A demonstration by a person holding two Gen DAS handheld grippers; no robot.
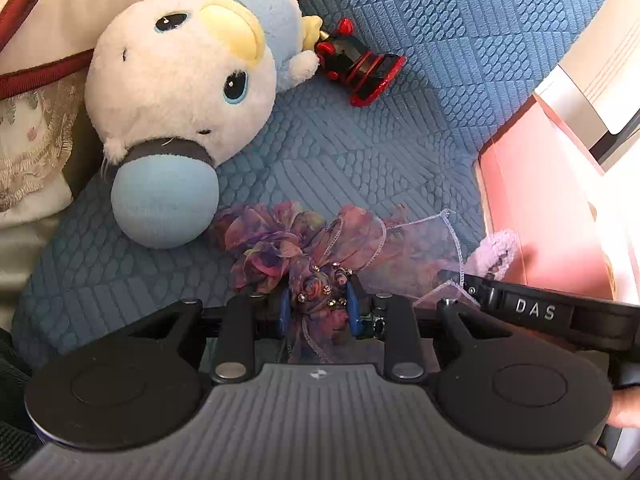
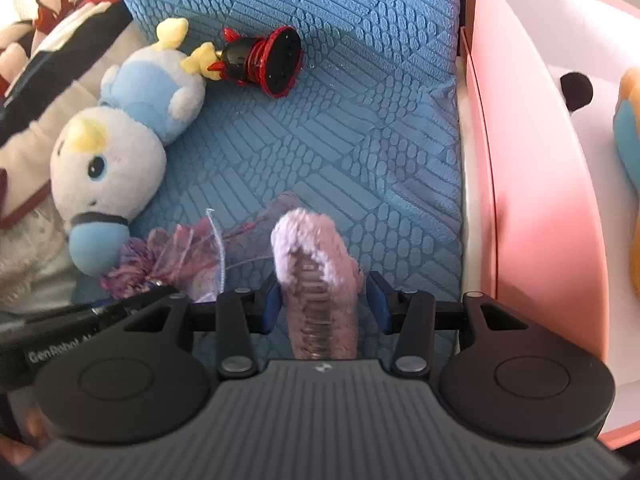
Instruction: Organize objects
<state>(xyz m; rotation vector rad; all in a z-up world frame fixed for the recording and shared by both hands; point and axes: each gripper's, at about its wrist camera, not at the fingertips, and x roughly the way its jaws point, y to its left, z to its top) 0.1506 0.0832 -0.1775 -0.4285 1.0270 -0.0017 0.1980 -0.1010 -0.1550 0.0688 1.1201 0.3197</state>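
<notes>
The left gripper (image 1: 319, 310) pinches the beaded knot of a purple gauze bow (image 1: 304, 256), its blue pads (image 1: 283, 312) pressed against the fabric on both sides. The bow's loops fan out beyond the fingertips over a blue quilted cushion (image 1: 400, 140). Ahead and left of those fingers lies a white-and-blue plush (image 1: 180, 92), its round snout just beside the bow; farther ahead rests a red-and-black toy (image 1: 360, 64), touching the plush's foot.

The right gripper (image 2: 323, 300) straddles a fuzzy lilac hair claw (image 2: 316, 264), which lies between its blue pads (image 2: 376, 300). The right pad stands clear of the claw; whether the left one touches it cannot be told. To the right of these fingers stands a pink box (image 2: 536, 208), with plush shapes inside.
</notes>
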